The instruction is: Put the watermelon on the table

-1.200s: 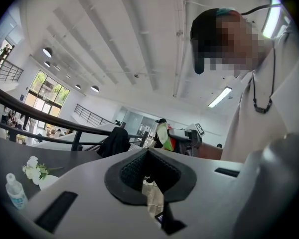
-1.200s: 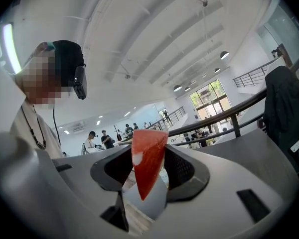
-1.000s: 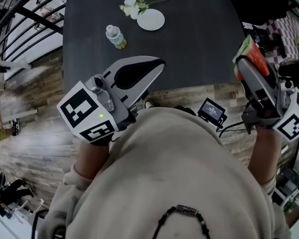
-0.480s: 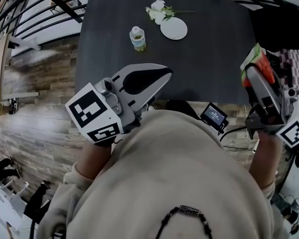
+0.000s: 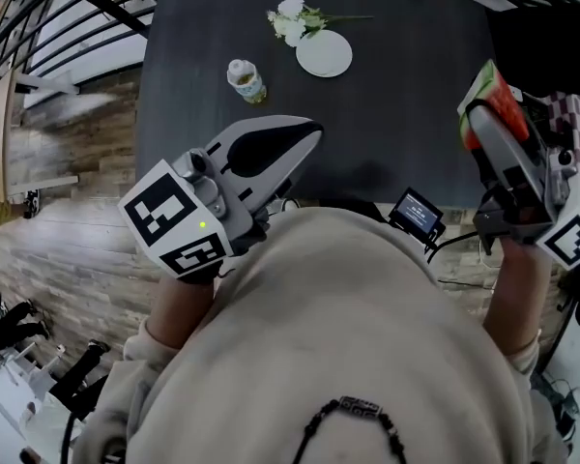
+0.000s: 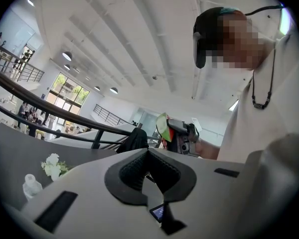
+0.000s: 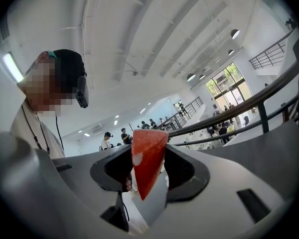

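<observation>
A watermelon slice (image 5: 490, 100), red flesh with a green rind, hangs at the right edge of the dark table (image 5: 396, 114). My right gripper (image 5: 476, 114) is shut on it. In the right gripper view the red wedge (image 7: 147, 158) stands point down between the black pads of that gripper (image 7: 148, 151). My left gripper (image 5: 309, 131) is shut on nothing, its tips together over the table's near edge. From the left gripper (image 6: 148, 153) I also see the watermelon (image 6: 163, 126) held up beyond the jaws.
On the table's far part stand a small bottle (image 5: 245, 78), a white plate (image 5: 324, 54) and white flowers (image 5: 295, 19). A small screen device (image 5: 416, 213) hangs at the person's chest. Black railings (image 5: 68, 8) and wood floor (image 5: 68, 162) lie at the left.
Both grippers have come closer to the table. The watermelon, earlier just off the table's right side, now hangs at its right edge. The grip is unchanged.
</observation>
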The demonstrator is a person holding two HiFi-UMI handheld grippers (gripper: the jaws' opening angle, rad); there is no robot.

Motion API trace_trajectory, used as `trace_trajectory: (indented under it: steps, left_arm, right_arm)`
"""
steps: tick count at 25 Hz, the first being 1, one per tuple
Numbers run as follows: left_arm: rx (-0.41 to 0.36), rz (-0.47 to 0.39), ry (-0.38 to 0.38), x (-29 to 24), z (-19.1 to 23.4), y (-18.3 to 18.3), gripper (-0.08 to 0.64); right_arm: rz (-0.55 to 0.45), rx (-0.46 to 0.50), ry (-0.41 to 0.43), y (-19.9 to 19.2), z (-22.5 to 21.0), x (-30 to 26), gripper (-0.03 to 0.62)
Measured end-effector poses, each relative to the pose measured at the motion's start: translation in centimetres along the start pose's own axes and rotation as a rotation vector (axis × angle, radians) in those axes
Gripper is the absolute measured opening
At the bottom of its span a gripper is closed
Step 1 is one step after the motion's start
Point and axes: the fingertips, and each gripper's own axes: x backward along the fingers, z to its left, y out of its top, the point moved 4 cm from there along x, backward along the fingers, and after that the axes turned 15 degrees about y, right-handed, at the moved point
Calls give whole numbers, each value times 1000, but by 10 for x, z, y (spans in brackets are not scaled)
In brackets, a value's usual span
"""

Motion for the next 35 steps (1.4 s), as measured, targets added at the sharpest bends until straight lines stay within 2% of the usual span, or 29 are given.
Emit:
trace_trajectory:
  steps: [8,12,15,17,21,25,28,35]
  left_arm:
    - [1,45,-23,-84,-11,13,2]
    - [-2,8,39,-111,-8,20,2]
    - [-10,-1,115,-127,11,25,2]
    - [-6,3,128,-137,23,32,2]
    - [-20,13,90,-142,29,46,2]
    - [-32,27,44,-140,28,50,2]
    - [-20,38,36,-139,34,51,2]
    - [0,30,1,-135,38,51,2]
  right_arm:
    - [-18,-33,-5,17,-59,27,201]
    - [3,-66,26,16,-81,31,199]
    - [30,-82,64,13,-90,18,200]
    - [50,-76,68,10,-93,6,200]
    - [90,-46,66,5,-90,-19,199]
    - [101,-9,34,3,-84,-36,201]
    - [111,8,7,1,-78,-44,199]
    - [110,30,-47,6,-78,-41,199]
